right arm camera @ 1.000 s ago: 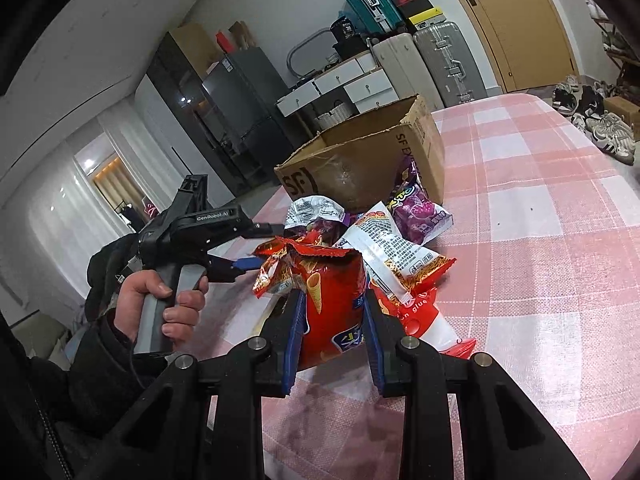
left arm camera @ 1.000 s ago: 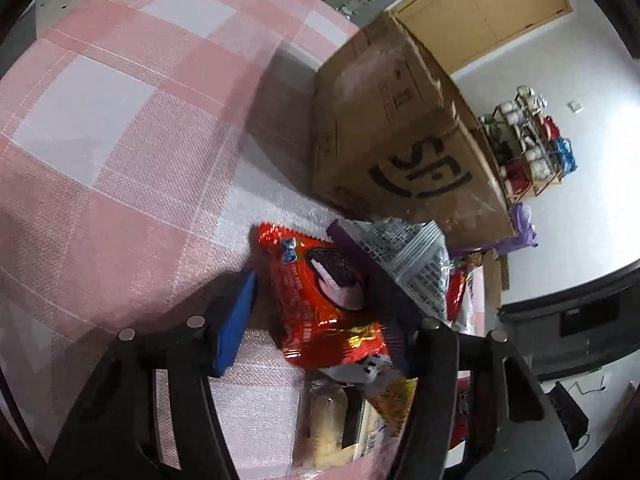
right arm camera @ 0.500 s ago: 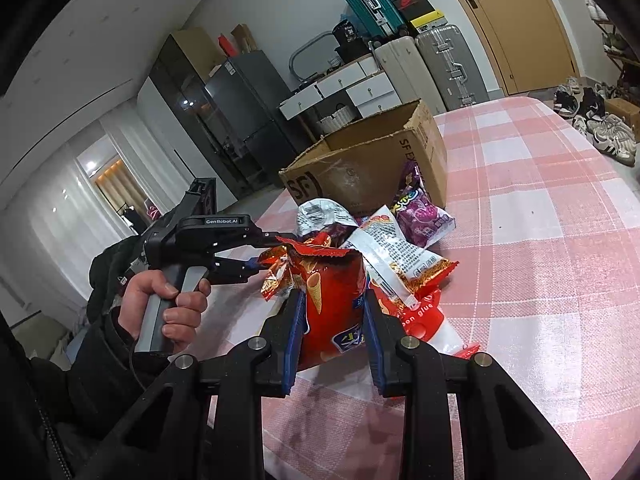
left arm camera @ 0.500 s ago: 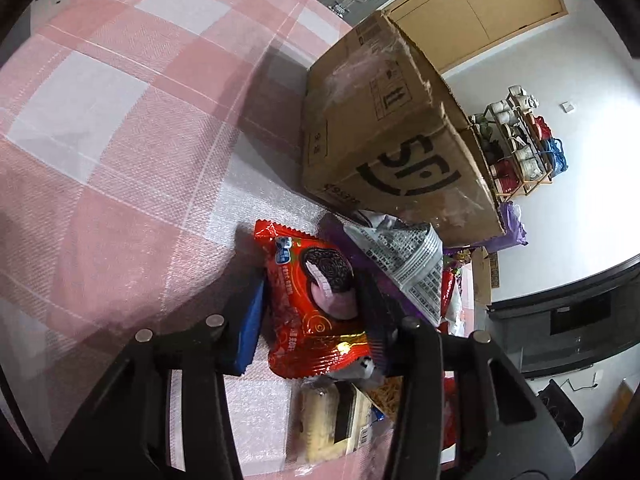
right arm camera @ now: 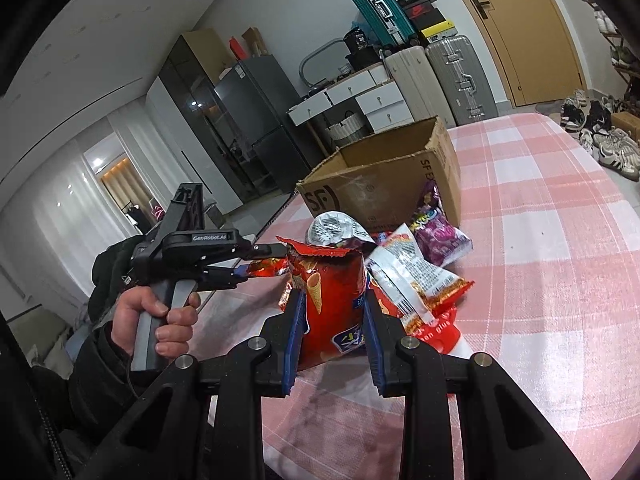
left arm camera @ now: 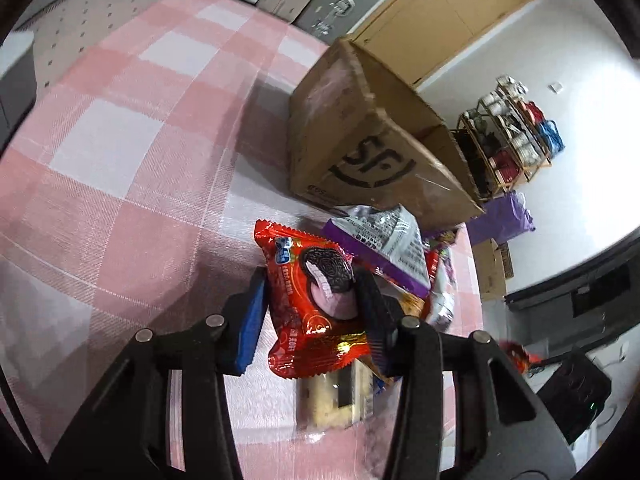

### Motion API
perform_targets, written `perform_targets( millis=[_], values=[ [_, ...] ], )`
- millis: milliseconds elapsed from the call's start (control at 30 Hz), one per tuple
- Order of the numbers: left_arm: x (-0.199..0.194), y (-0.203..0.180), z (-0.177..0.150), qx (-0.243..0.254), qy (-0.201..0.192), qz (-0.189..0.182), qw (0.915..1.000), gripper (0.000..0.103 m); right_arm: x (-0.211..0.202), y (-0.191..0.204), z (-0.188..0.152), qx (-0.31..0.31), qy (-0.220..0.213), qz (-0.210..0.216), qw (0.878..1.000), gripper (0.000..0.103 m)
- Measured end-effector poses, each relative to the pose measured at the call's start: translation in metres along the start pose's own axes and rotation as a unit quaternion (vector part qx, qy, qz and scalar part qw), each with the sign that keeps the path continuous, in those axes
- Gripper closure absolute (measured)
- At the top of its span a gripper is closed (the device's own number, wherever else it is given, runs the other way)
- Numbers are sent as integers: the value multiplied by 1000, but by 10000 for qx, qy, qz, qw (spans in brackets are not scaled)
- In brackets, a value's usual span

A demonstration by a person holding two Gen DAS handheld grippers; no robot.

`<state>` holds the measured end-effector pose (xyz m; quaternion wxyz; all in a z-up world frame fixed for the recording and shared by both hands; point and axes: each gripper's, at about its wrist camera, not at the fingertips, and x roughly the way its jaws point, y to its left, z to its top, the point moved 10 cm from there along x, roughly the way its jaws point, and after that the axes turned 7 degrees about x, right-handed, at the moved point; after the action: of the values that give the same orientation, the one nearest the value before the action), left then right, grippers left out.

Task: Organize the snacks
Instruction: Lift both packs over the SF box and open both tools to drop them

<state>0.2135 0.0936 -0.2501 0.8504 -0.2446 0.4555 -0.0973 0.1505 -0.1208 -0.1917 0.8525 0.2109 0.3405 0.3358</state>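
Your left gripper (left arm camera: 310, 300) pinches the red sandwich-cookie packet (left arm camera: 312, 296) across its middle, lifted just in front of the open brown cardboard box (left arm camera: 360, 148). Your right gripper (right arm camera: 332, 330) is clamped on the red cone-snack bag (right arm camera: 332, 300), upright, near that box's front. Loose packets lie between the box and both grippers. Beyond the box, bare pink checked tablecloth (right arm camera: 540, 240) runs clear to the table edge.

One cardboard box (right arm camera: 384, 184) sits at centre frame; at least six snack packets (right arm camera: 412, 276) (the heap overlaps, so the count is loose); two grippers; three suitcases (right arm camera: 448, 76) at upper right.
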Motion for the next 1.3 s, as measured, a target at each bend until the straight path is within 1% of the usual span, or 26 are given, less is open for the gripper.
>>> perform_targets(
  millis=[167, 200, 433, 633, 933, 1100, 1300],
  values=[
    [-27, -16, -3, 250, -218, 2, 9994, 62, 3, 5, 9, -41, -40, 18, 10000, 75],
    [-38, -19, -9, 298, -262, -4, 9992, 62, 3, 7, 11, -62, -53, 30, 10000, 75],
    [-80, -48, -1, 712, -612, -23, 9956, 62, 7, 19, 34, -208, -174, 134, 9995, 75],
    [-98, -76, 15, 1156, -839, 100, 9897, 62, 13, 29, 59, -298, -271, 240, 9989, 75],
    [-99, -110, 50, 1602, -870, 233, 9830, 62, 21, 38, 109, -382, -480, 346, 9975, 75],
    [-95, -127, 75, 1731, -870, 270, 9807, 62, 31, 39, 133, -369, -518, 380, 9973, 75],
    [-80, -142, 110, 1804, -801, 301, 9799, 62, 44, 38, 167, -356, -579, 398, 9969, 75]
  ],
)
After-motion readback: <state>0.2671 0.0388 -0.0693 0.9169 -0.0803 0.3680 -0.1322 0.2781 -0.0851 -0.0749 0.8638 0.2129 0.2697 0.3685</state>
